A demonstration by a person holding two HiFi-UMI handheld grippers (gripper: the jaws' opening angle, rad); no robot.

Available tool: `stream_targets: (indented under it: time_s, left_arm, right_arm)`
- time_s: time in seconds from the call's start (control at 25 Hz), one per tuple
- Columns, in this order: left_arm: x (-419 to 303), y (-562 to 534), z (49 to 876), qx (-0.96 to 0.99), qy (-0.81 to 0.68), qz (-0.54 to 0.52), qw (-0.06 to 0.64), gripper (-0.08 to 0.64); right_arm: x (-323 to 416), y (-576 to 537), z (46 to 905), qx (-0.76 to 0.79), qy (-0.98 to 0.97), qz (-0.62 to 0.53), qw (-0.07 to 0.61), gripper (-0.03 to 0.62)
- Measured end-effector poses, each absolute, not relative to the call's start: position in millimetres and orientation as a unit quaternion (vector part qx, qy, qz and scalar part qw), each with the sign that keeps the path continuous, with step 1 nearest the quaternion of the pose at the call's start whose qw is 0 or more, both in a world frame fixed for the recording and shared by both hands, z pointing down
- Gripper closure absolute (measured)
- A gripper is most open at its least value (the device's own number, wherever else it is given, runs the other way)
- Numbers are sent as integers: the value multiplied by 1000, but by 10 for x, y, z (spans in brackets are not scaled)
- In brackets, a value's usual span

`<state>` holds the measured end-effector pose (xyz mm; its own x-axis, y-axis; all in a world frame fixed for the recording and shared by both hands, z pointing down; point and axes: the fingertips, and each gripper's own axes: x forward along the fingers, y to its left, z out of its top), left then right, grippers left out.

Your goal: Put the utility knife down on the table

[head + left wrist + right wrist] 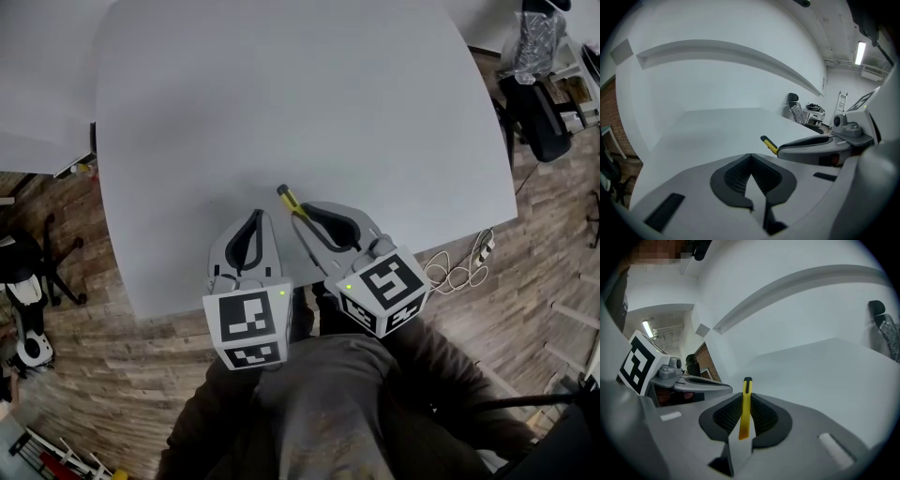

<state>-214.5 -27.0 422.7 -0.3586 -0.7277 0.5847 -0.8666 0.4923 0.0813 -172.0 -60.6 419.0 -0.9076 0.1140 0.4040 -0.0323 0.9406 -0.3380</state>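
Item 1: utility knife (pixel 746 411), yellow with a black tip, is pinched between the 2 jaws of the right gripper (pixel 302 212), its black end projecting forward past the pads. It is held over the near part of the white table (pixel 281 94); contact with the surface cannot be made out. Item 2: left gripper (pixel 750 158), jaws pressed together with nothing between them, is positioned just beside the right gripper. A white cable (pixel 459 272) is seen on the wooden floor (pixel 94 356) beside the table.
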Motion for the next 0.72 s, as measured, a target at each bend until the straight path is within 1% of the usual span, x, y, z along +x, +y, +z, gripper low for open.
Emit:
stream_targets:
  time_s: [0.72]
  left_arm:
    - [-2238,-299,4405,485,-812,122,302,558]
  right_arm:
    - [-1812,-628,4378,-23,-956,181,229,540]
